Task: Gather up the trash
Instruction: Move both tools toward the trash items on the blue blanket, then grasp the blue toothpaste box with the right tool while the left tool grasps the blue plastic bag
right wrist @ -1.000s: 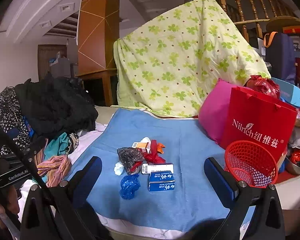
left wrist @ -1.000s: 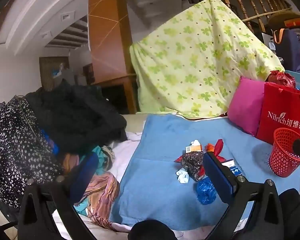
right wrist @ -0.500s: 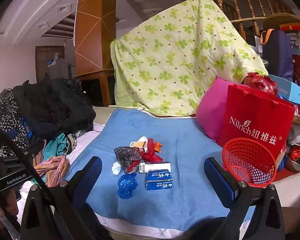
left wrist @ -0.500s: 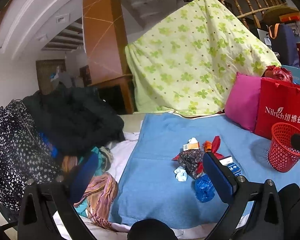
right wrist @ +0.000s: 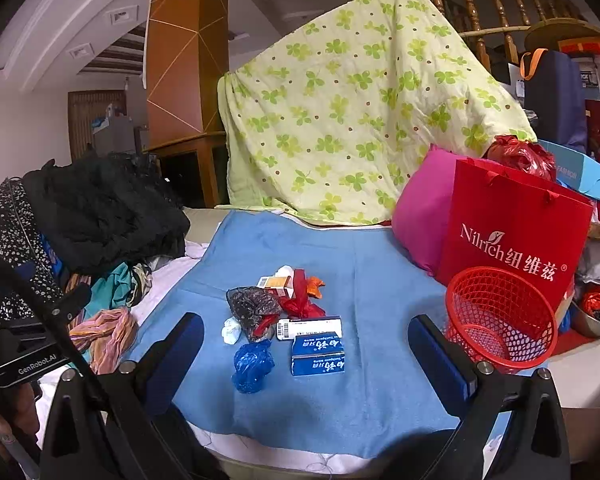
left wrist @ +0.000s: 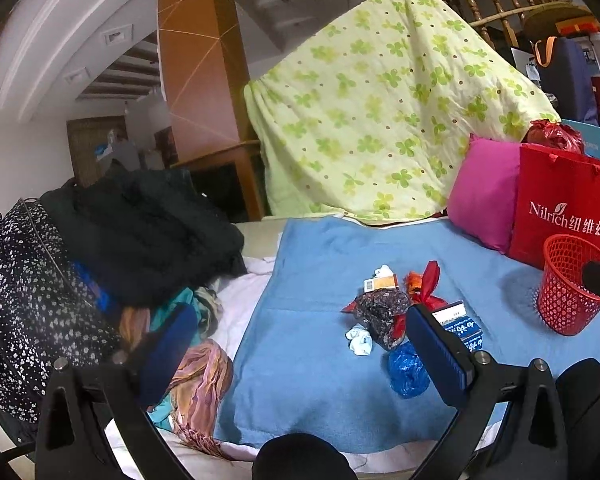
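red bag [right wrist: 512, 236] reads "nilrich 纽维兹"; left device [right wrist: 24, 364] reads "genrobot.ai".

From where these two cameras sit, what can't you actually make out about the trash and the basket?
- Blue box: left wrist view, half hidden behind the left hand-held gripper's finger.
- Red basket: right wrist view, its floor is hidden by the near wall.
- Red basket, left wrist view: right side cut off by a dark bar.
- Box print: too small in both views.

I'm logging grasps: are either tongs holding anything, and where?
Nothing is held: left tongs and right tongs are both open, above the trash pile.
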Available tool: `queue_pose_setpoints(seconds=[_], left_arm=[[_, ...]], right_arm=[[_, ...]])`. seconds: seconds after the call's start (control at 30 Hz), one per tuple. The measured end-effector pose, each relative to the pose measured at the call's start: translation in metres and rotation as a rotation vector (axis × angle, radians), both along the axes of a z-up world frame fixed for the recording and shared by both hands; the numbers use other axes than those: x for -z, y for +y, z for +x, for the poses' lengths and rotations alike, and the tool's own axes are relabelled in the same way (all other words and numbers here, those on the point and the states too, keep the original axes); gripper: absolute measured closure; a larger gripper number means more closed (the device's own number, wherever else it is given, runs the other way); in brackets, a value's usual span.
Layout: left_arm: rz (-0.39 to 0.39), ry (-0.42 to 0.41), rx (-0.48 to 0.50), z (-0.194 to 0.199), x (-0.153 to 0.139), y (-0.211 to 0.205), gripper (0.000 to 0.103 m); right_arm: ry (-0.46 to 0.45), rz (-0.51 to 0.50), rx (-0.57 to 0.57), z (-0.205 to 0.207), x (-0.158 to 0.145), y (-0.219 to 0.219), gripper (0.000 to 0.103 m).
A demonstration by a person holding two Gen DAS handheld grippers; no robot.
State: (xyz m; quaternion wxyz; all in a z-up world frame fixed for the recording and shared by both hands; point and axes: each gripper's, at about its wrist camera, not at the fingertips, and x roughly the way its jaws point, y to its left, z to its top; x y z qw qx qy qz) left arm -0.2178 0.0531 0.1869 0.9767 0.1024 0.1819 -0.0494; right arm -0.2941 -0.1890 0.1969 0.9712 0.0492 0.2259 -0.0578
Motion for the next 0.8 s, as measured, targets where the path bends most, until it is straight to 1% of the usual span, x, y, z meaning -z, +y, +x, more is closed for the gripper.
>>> queue_pose_setpoints(seconds=[0.23, 0.5, 0.6, 0.67, 0.8], left_arm=[[0.008, 0.012, 0.0, 0.003, 0.005, -0.001, 0.0], [0.017, 0.049, 0.001, 0.017, 0.02, -0.006, 0.0], [0.018, 0.079, 0.007, 0.028, 0.033, -0.007, 0.0], [0.007, 0.117, 0.007, 0.04, 0.047, -0.006, 0.0], [-0.032, 0.212, 0.011, 0.068, 0.082, -0.002, 0.0]], right_arm=[[-0.021, 0.006, -0.007, 0.002, 0.006, -0.003, 0.0], [0.019, 0.046, 0.001, 0.015, 0.022, -0.011, 0.0], [0.051, 0.071, 0.003, 0.027, 0.035, -0.018, 0.0], [0.091, 0.102, 0.008, 0.04, 0.048, -0.027, 0.0], [0.182, 0.224, 0.015, 0.074, 0.085, -0.051, 0.0]])
